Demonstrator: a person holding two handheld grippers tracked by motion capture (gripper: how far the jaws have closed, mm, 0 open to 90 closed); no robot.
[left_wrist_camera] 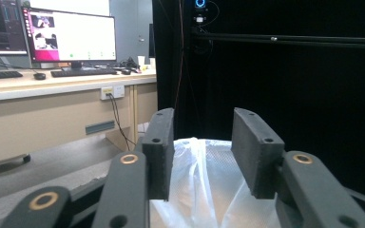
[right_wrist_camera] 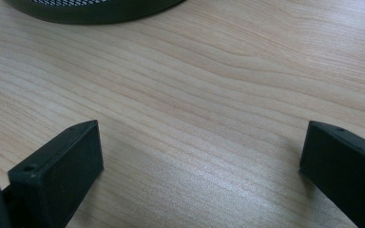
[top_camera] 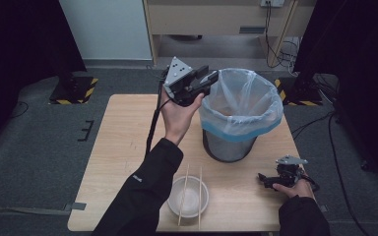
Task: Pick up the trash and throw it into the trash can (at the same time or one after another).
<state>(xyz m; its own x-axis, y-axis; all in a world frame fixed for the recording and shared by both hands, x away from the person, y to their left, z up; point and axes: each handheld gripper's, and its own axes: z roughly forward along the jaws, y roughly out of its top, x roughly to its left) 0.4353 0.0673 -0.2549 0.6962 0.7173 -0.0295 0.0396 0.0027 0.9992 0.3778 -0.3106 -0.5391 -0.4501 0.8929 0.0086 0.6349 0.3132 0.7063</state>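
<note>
No text, label or number can be read; the monitor's [left_wrist_camera: 71, 35] writing is too small.

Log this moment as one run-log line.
left tool: open, empty, over bin rim | right tool: open, empty, on table | chopsticks: across bowl

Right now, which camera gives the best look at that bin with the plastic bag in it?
The high view: the whole bin stands on the table. The left gripper view catches just its bag's crinkled rim between the jaws; the right gripper view shows merely its dark base edge.
</note>
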